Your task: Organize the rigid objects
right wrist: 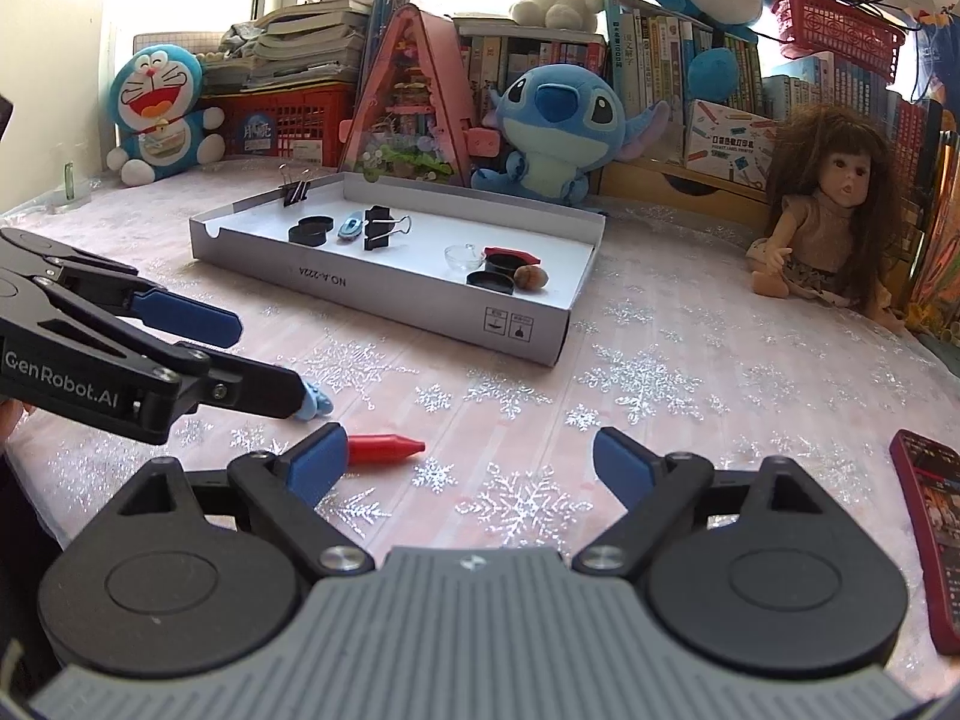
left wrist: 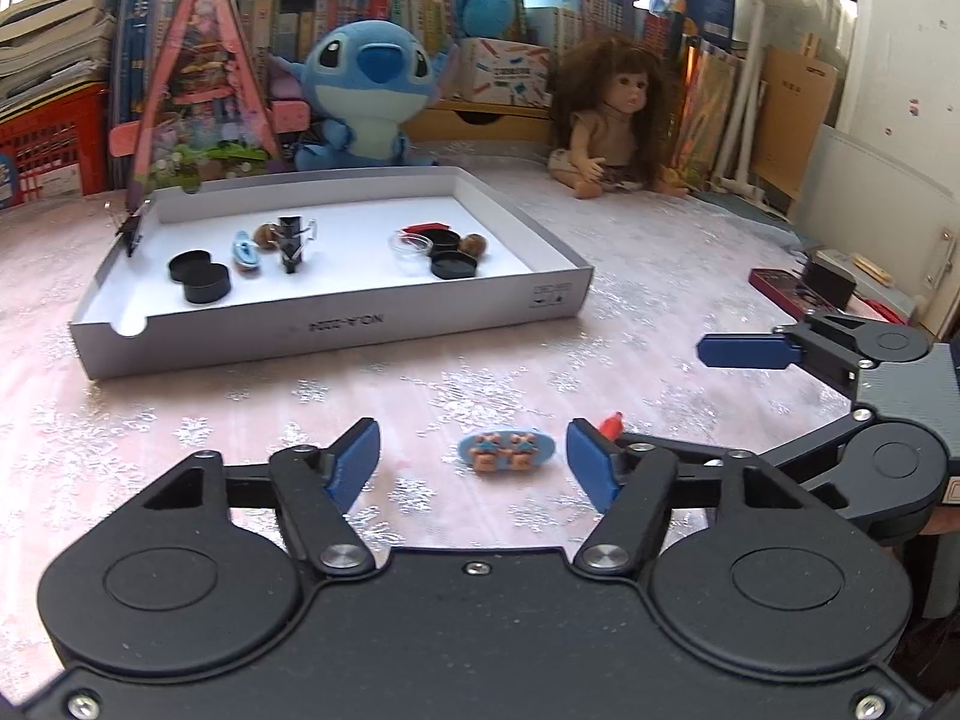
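A: Left to right, quick. We had the left gripper low over the tablecloth, jaws apart, nothing clamped. The blue hair clip lay flat on the cloth between the blue pads, closer to the right one, touching neither. We read that as lining up to pinch it across its short side.

B: And the red crayon?

A: At about three o'clock from the clip, just beside it, tip pointing right in the right wrist view. Our right gripper was released, jaws wide, empty. The crayon's butt end sat at its left pad; contact we couldn't tell. The crayon was off-centre, so we judged a shift left was needed first.

B: Where does it all go?

A: The white tray at twelve o'clock, well apart from both items. Already inside: black round lids, a second blue clip, a binder clip, walnuts, a clear dish.

B: Room?

A: Open cloth between us and the tray's near wall; a low wall to clear. Tight spot was the two grippers side by side. The red phone lay at three o'clock near the table's right edge, the doll at two, both out of the path.
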The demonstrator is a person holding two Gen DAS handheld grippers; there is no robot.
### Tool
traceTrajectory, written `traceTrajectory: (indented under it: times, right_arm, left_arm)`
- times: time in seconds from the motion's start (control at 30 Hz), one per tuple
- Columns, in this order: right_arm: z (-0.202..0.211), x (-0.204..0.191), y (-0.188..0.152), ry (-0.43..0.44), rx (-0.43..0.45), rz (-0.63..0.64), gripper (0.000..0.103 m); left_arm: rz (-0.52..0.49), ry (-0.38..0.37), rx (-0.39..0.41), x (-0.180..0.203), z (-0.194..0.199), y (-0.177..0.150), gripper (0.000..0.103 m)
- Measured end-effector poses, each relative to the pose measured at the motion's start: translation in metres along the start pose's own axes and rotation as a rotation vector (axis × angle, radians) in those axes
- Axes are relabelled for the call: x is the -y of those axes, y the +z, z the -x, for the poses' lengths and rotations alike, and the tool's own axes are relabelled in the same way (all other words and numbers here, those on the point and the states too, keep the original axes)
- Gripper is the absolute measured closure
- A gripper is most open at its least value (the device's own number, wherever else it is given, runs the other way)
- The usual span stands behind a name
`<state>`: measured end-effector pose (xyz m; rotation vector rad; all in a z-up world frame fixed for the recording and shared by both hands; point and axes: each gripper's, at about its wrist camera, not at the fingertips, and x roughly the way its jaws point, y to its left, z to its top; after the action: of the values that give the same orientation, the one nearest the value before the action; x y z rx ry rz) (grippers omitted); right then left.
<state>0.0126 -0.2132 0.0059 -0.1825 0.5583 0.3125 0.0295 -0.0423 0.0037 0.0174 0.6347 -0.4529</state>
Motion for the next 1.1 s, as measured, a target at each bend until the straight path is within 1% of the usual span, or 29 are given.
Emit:
traceTrajectory:
  times: [0.07, 0.13, 0.2, 0.27, 0.3, 0.47, 0.83, 0.9, 1.03, 1.1]
  right_arm:
    - [-0.001, -0.002, -0.001, 0.006, -0.004, 0.008, 0.009]
    - [-0.001, -0.003, -0.002, 0.009, -0.006, 0.012, 0.009]
    - [-0.002, -0.004, -0.003, 0.012, -0.009, 0.013, 0.009]
    - [-0.002, -0.004, -0.004, 0.015, -0.010, 0.012, 0.009]
    - [-0.003, -0.004, -0.004, 0.017, -0.011, 0.012, 0.009]
    - [-0.004, -0.005, -0.003, 0.026, -0.012, 0.009, 0.009]
    - [-0.006, -0.017, -0.003, 0.055, -0.005, -0.028, 0.009]
    - [-0.006, -0.018, -0.003, 0.047, 0.000, -0.041, 0.009]
    - [-0.005, -0.017, -0.005, -0.013, 0.029, -0.094, 0.009]
    - [-0.005, -0.016, -0.006, -0.022, 0.035, -0.117, 0.009]
  left_arm:
    - [0.001, -0.007, -0.008, 0.002, -0.003, 0.000, 0.048]
    - [0.010, -0.016, -0.016, 0.003, -0.006, 0.000, 0.058]
    - [0.014, -0.021, -0.018, 0.004, -0.009, 0.001, 0.062]
    - [0.011, -0.023, -0.020, 0.005, -0.011, 0.002, 0.069]
    - [0.010, -0.022, -0.022, 0.006, -0.011, 0.002, 0.075]
    - [0.012, -0.010, -0.015, 0.005, -0.010, 0.002, 0.075]
    - [0.017, 0.029, -0.014, -0.010, -0.001, -0.002, 0.075]
    - [0.014, 0.039, -0.014, -0.013, 0.002, -0.003, 0.075]
    - [0.001, 0.071, -0.009, -0.019, 0.008, -0.008, 0.074]
    - [0.001, 0.086, -0.007, -0.022, 0.011, -0.010, 0.074]
